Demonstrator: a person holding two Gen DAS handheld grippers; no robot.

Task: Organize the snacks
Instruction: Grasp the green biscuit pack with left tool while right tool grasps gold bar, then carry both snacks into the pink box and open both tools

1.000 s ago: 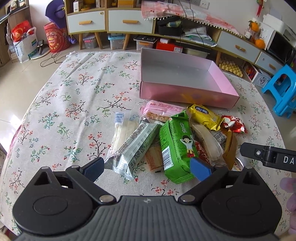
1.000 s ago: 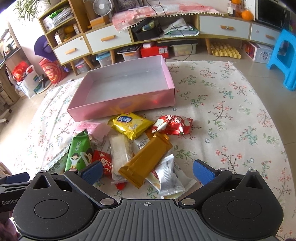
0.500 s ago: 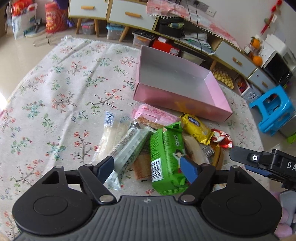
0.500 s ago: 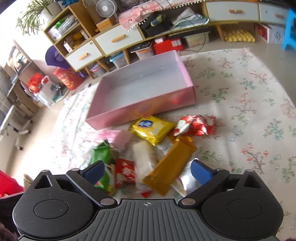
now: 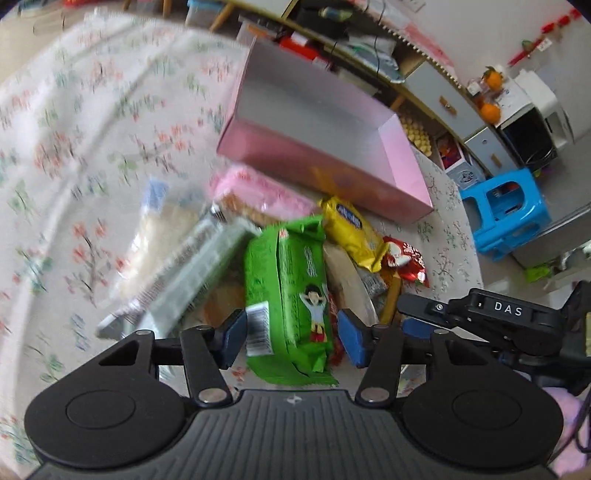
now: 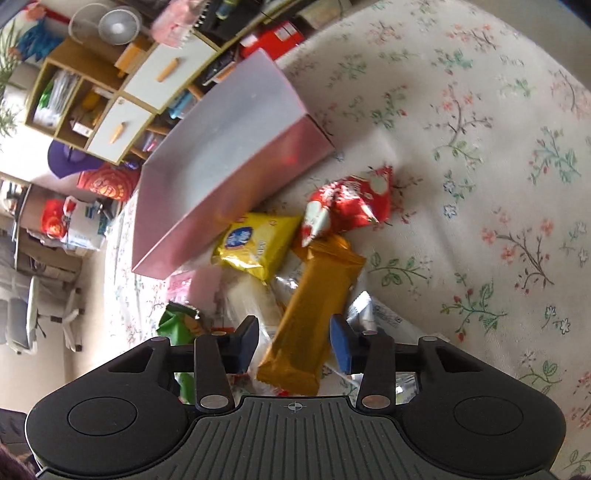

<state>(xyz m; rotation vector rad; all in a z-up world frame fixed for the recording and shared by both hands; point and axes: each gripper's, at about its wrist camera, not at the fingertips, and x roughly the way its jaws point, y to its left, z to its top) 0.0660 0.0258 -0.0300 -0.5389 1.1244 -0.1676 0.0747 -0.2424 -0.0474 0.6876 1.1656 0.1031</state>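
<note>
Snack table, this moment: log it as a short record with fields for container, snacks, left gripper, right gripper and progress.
container: pink box, open, nothing visible inside
snacks: loose heap on the flowered tablecloth in front of the box; includes a yellow packet and red packet
left gripper: open, fingers on either side of the green packet, not clamped
right gripper: open, fingers on either side of the gold bar, not clamped
progress: no snack in the box yet

Setting: home living room. Evidence: floral tablecloth [image 6: 480, 110] on table; low wooden cabinet [image 6: 110, 96] with grey drawers and open cluttered shelves; desk fan [image 6: 110, 24]; blue plastic stool [image 5: 506, 218]; oranges [image 5: 489, 92] beside a microwave [image 5: 532, 129].
</note>
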